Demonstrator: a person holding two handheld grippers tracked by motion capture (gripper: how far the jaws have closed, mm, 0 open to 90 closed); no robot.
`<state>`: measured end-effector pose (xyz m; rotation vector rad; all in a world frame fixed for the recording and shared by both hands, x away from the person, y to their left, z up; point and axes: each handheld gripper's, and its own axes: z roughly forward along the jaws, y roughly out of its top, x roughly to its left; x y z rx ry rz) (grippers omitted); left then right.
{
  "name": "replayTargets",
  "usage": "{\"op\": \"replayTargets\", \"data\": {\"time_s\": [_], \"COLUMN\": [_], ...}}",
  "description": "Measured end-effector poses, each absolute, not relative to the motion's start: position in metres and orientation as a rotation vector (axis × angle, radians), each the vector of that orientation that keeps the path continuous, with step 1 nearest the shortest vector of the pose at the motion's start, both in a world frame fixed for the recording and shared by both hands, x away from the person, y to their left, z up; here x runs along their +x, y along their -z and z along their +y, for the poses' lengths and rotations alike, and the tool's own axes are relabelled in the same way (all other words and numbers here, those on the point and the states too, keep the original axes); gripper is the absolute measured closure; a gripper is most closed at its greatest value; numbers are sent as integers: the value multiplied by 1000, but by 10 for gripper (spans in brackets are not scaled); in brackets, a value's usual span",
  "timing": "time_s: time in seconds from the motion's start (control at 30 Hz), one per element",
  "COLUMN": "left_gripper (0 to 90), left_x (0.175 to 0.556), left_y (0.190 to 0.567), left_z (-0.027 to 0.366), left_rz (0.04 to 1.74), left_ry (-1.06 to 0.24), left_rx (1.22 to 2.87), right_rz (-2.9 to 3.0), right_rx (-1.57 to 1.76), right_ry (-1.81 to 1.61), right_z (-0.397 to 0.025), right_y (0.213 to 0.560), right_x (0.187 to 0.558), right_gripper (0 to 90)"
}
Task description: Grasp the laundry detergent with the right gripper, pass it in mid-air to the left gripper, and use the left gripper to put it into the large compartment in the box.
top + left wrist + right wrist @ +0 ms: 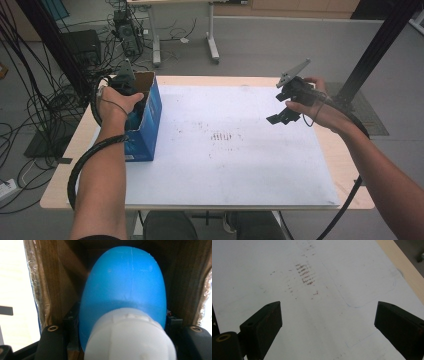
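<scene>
With my left gripper (pixel 131 95) clamped on the bottle (pixel 125 290) inside the box (pixel 149 120), I should move slowly, right gripper (pixel 327 322) wide open, empty.

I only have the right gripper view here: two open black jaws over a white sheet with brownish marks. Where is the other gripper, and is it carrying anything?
Observer: The left gripper is down inside an open blue box at the left edge of the white sheet.
Operator: Carrying anything?
Observer: Yes. Its own view shows a blue bottle with a white cap between its jaws, the cap end nearest the camera.
Operator: What is the box like inside?
Observer: Brown cardboard walls close around the bottle on both sides.
Operator: And where does my gripper sit on the table?
Observer: The right gripper hangs above the sheet's far right part, jaws apart, touching nothing.
</scene>
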<state>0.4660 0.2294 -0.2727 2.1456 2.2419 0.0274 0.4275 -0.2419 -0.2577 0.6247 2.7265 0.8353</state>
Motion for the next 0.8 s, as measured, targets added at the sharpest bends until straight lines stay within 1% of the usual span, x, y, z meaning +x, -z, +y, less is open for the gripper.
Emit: {"op": "replayTargets", "data": {"time_s": [0.63,0.8], "left_gripper": [360,293], "left_x": [466,463], "left_y": [272,267], "left_z": [229,229], "left_rz": [2233,2227], "left_ry": [-30,-59], "left_rx": [2150,2163], "right_rz": [2731,2731], "right_rx": [617,615], "right_ry": [-839,-842], "right_z": [-241,-241], "right_y": [259,258], "right_x": [427,427], "right_gripper": [78,78]}}
